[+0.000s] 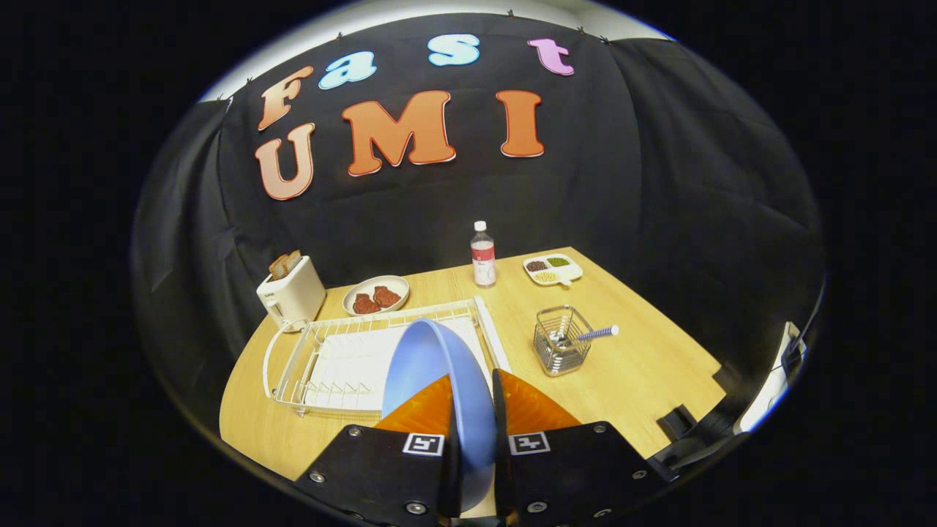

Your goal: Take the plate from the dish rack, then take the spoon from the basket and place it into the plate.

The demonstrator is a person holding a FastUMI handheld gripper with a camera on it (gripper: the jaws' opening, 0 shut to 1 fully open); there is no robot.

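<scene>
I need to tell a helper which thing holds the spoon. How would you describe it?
On the wooden table, look beside the white dish rack, beyond the gripper clamping the blue plate. The wire basket stands there, a striped spoon handle poking out.

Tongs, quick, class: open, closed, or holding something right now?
Tongs: closed on the blue plate, held on edge between both fingers above the dish rack.
</scene>
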